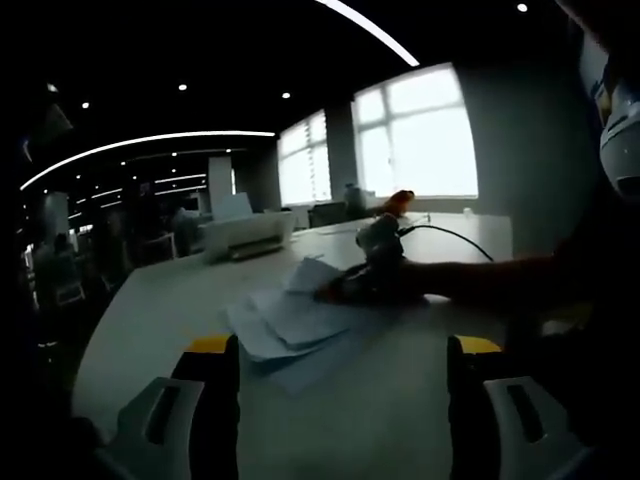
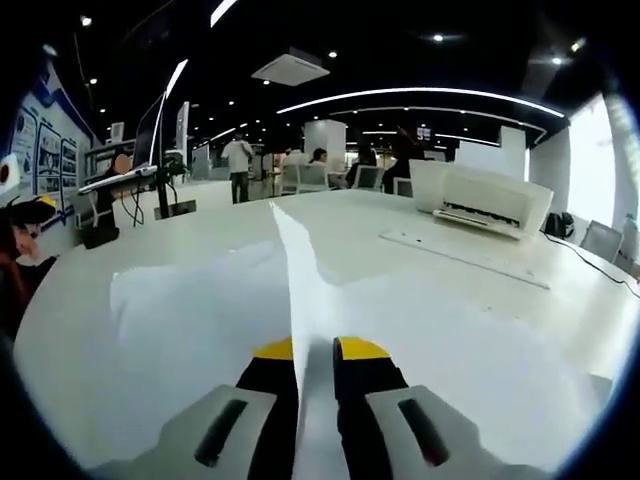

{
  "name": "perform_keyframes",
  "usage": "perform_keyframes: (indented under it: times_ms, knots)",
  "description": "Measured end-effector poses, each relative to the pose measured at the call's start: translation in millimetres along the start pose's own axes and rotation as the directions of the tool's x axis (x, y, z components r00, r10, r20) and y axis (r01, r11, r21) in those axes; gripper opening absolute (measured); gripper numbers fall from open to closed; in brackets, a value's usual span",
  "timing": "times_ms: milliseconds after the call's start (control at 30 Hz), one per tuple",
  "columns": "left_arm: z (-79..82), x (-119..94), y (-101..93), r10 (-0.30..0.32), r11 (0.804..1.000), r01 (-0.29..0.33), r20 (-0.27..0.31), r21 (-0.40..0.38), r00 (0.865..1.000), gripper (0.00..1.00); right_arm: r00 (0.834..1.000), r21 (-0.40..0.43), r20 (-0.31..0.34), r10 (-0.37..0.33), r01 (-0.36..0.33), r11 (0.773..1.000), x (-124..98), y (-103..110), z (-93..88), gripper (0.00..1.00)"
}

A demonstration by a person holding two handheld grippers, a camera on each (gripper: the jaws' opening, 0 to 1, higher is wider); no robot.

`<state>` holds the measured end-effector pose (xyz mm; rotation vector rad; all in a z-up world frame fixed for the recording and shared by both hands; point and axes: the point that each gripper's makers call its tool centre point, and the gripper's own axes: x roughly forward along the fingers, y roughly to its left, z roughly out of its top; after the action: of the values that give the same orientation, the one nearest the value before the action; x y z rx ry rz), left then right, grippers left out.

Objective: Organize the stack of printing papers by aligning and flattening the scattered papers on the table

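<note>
In the right gripper view the right tool (image 2: 316, 352) has its yellow-tipped jaws drawn close together on a sheet of paper (image 2: 292, 270), which rises from between them edge-on and runs away as a thin, pale blade toward the middle of the bench (image 2: 470, 300). More white sheets lie flat on either side of the held sheet, though their edges are hard to separate from the pale bench top. Further out on the right a white printer (image 2: 480, 197) sits on the bench, with a long flat strip (image 2: 465, 258) lying in front of it. On the far left a monitor (image 2: 155, 135) stands on a stand, and people stand or sit in the dim office beyond. In the left gripper view the left tool (image 1: 343, 350) is held above the bench with its jaws well apart and nothing between them. Ahead of it lies the scattered stack of papers (image 1: 290, 325), sheets fanned out at different angles and overlapping. The right tool reaches in from the right on a person's dark sleeve (image 1: 500, 275) and meets the far edge of the stack, where one sheet is lifted off the others. A cable (image 1: 455, 235) trails behind it. The printer is beyond the papers, and bright windows (image 1: 415, 140) fill the back wall.
</note>
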<state>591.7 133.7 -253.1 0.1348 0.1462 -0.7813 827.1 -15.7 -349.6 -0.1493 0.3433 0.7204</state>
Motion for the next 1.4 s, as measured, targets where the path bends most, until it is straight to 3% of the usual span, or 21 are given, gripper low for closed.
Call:
perform_keyframes:
  times_ms: [667,867,1167,1400]
  knots:
    - [6.2,15.1,-7.4,-0.038,0.999,0.038,0.010,0.000,0.999,0.88,1.000,-0.005,0.001,-0.020,0.020,1.000,-3.3,2.5,-0.7,0.00]
    - [15.5,16.2,-9.1,-0.042,0.999,0.042,0.021,0.008,0.999,0.88,1.000,0.009,0.007,-0.024,0.024,1.000,-4.2,3.0,0.1,0.00]
    - [20.3,14.1,-8.6,-0.035,0.999,0.035,0.025,0.020,0.999,0.88,0.998,0.051,0.051,-0.029,0.026,0.998,-9.5,3.1,7.5,0.00]
    - [18.6,8.9,-4.5,-0.010,0.999,0.009,0.016,0.040,1.000,0.87,0.998,0.022,0.054,-0.030,0.028,0.999,-11.3,6.8,8.5,0.00]
